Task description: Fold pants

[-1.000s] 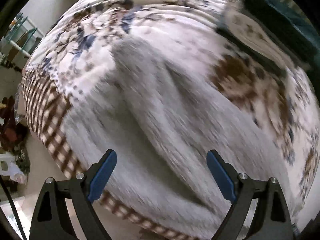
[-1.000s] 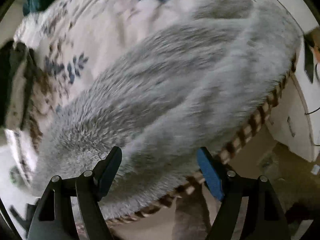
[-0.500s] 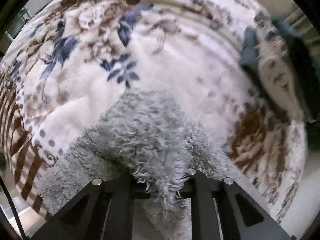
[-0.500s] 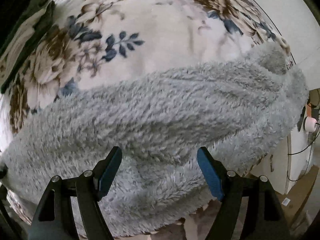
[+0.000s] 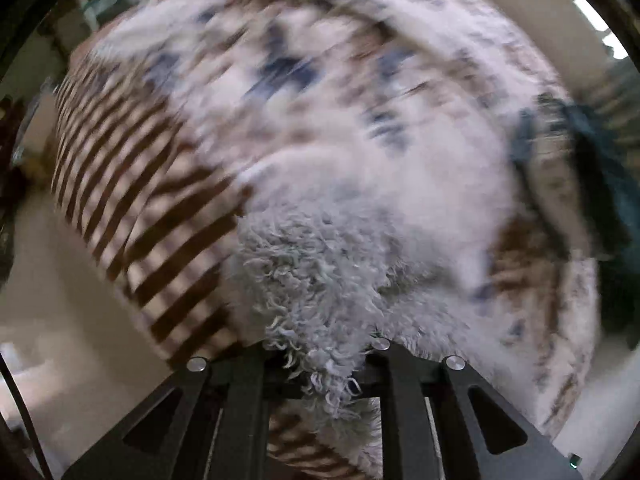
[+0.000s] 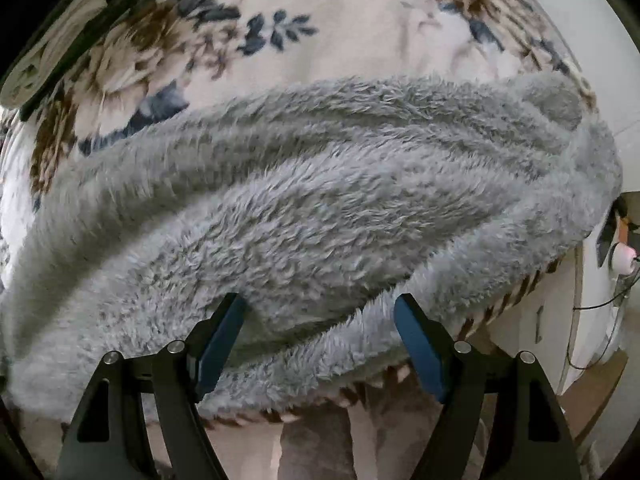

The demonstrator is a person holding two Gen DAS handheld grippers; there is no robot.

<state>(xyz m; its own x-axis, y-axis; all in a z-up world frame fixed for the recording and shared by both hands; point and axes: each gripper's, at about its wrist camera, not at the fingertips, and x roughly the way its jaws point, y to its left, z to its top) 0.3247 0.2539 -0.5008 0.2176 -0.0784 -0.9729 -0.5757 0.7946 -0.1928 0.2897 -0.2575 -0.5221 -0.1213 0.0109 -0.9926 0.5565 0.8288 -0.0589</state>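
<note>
The grey fluffy pants (image 6: 320,208) lie across the floral blanket (image 6: 352,20) on the bed, near its front edge. My right gripper (image 6: 320,332) is open, its blue pads on either side of a fold of the pants close to the bed's edge. My left gripper (image 5: 324,364) is shut on a bunch of the grey pants (image 5: 316,272), which fills the space between the fingers. The left wrist view is blurred by motion.
A dark-edged pillow (image 6: 68,40) lies at the far left of the bed. The blanket's brown striped border (image 5: 152,208) hangs over the bed's edge. White furniture with cables (image 6: 592,320) stands to the right. The floor (image 5: 60,320) is below left.
My left gripper closed on the pants and has since swung, with the striped edge now in view. My right gripper came closer to the pants and stays open.
</note>
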